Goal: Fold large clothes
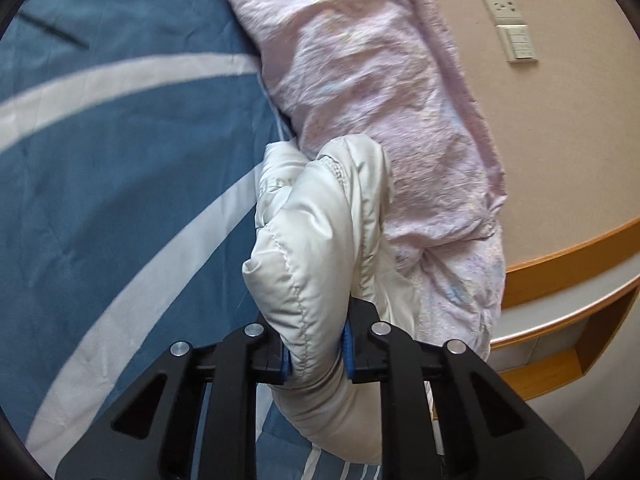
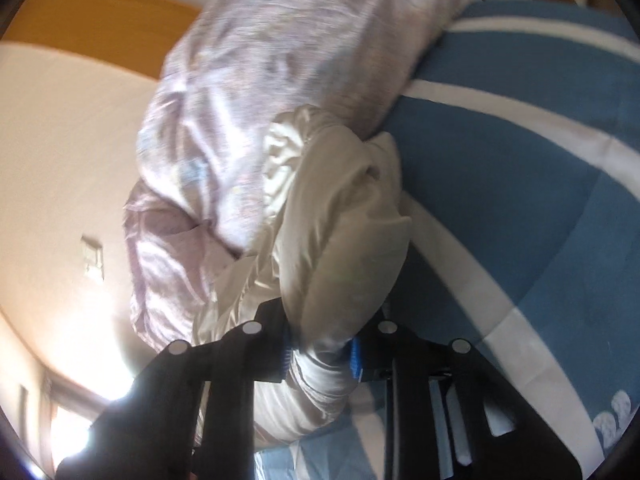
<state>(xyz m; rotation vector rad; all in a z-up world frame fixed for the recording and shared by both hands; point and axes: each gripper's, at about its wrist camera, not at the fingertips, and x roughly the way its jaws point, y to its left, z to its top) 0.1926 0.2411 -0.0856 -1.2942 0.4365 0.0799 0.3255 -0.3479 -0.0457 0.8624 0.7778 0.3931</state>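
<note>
A white quilted puffer jacket (image 1: 316, 232) fills the centre of the left wrist view. My left gripper (image 1: 316, 354) is shut on a bunched fold of it, blue pads pressed into the fabric. In the right wrist view the same jacket (image 2: 340, 240) hangs bunched in front, and my right gripper (image 2: 320, 354) is shut on another fold of it. The view is blurred. The rest of the jacket is hidden below both grippers.
A blue bedspread with white curved stripes (image 1: 120, 168) (image 2: 520, 184) lies under the jacket. A crumpled pink duvet (image 1: 380, 100) (image 2: 240, 100) lies beside it. A beige wall with a socket and switch (image 1: 512, 28) and a wooden bedside shelf (image 1: 568, 280) stand to the right.
</note>
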